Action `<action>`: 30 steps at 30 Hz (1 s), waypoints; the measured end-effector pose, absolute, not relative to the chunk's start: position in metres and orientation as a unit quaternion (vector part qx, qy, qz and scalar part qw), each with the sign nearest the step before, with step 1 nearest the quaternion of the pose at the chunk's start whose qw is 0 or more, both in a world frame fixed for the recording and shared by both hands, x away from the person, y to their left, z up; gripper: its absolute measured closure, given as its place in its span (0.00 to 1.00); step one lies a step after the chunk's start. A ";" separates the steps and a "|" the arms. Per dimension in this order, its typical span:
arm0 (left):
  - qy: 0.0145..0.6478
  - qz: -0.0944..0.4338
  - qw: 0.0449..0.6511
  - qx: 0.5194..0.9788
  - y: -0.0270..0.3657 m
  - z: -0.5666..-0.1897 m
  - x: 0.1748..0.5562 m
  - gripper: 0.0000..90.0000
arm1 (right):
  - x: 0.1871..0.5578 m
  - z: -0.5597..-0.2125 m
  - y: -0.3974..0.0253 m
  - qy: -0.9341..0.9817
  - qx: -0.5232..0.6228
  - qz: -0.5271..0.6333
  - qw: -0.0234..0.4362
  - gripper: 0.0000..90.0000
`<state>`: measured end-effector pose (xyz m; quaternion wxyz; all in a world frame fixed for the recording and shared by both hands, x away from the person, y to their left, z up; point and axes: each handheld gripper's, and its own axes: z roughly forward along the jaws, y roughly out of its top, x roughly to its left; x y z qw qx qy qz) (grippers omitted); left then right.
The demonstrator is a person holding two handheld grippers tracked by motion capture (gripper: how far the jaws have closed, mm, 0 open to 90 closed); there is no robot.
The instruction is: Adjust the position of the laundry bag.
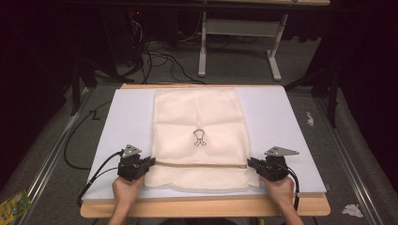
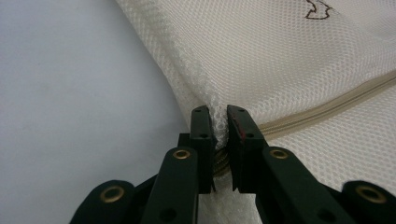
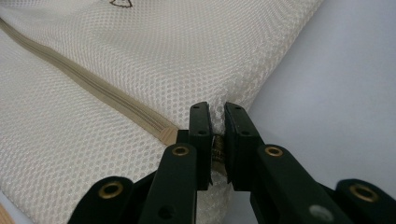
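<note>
A cream mesh laundry bag (image 1: 199, 119) lies flat on the white board (image 1: 277, 117), with a tan zipper (image 1: 202, 164) running across it near the front and a small dark emblem (image 1: 199, 137) at its middle. My left gripper (image 1: 149, 162) is shut on the bag's left edge at the zipper's end; the mesh (image 2: 261, 60) is pinched between the jaws of my left gripper (image 2: 219, 122). My right gripper (image 1: 251, 163) is shut on the bag's right edge at the zipper's other end, the mesh (image 3: 140, 56) bunched between the jaws of my right gripper (image 3: 217, 119).
The board rests on a wooden table (image 1: 202, 207) whose front edge is near the person's hands. On the floor beyond stand a white table frame (image 1: 239, 35) and loose cables (image 1: 159, 56). Crumpled paper (image 1: 352, 210) lies at the right, a green packet (image 1: 13, 205) at the left.
</note>
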<state>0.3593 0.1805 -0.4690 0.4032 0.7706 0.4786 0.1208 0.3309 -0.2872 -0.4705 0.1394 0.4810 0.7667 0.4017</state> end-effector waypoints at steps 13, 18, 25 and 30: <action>0.478 0.122 0.396 0.775 0.180 -0.470 0.358 0.90 | 0.329 -0.471 -0.286 0.768 0.484 0.397 0.137 0.93; 0.475 0.122 0.396 0.776 0.181 -0.469 0.355 0.90 | 0.327 -0.471 -0.286 0.771 0.481 0.394 0.137 0.93; 0.473 0.133 0.393 0.777 0.180 -0.468 0.353 0.86 | 0.327 -0.471 -0.286 0.771 0.482 0.393 0.136 0.93; 0.473 0.138 0.393 0.776 0.180 -0.468 0.352 0.82 | 0.327 -0.470 -0.285 0.772 0.482 0.390 0.137 0.92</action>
